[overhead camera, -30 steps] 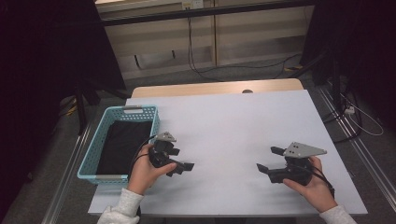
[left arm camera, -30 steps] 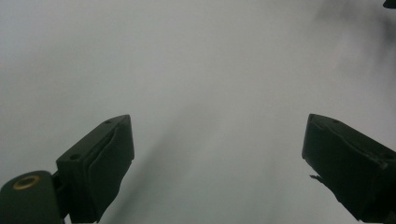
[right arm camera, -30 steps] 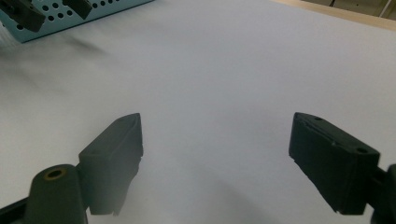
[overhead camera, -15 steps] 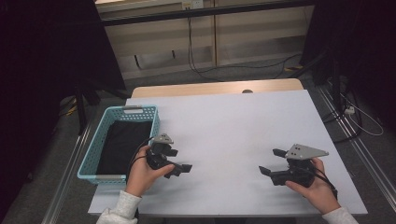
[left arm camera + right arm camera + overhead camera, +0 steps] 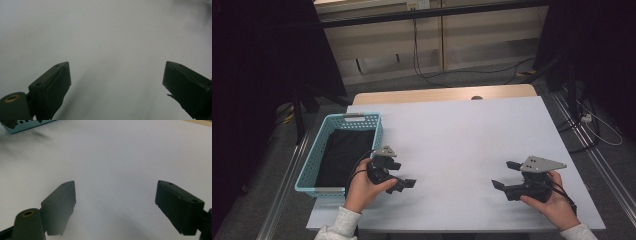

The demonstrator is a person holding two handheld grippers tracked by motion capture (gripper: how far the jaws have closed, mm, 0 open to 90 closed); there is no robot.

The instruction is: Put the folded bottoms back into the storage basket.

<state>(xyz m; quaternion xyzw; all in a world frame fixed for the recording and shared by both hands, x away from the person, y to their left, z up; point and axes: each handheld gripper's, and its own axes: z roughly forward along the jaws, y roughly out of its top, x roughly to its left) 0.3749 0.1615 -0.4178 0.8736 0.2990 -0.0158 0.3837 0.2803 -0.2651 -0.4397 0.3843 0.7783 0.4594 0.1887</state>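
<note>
nothing is picked up yet: left gripper (image 5: 404, 184) and right gripper (image 5: 503, 176) hover released over the bare table (image 5: 452, 135), the dark cloth (image 5: 343, 155) lying in the basket (image 5: 362, 118)

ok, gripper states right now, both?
Left gripper: open, nothing between the jaws, by the basket.
Right gripper: open, holding nothing, over the white table.

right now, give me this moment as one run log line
left gripper: open, empty, beside blue plastic basket | right gripper: open, empty | basket: black cloth inside | white table: bare between grippers
</note>
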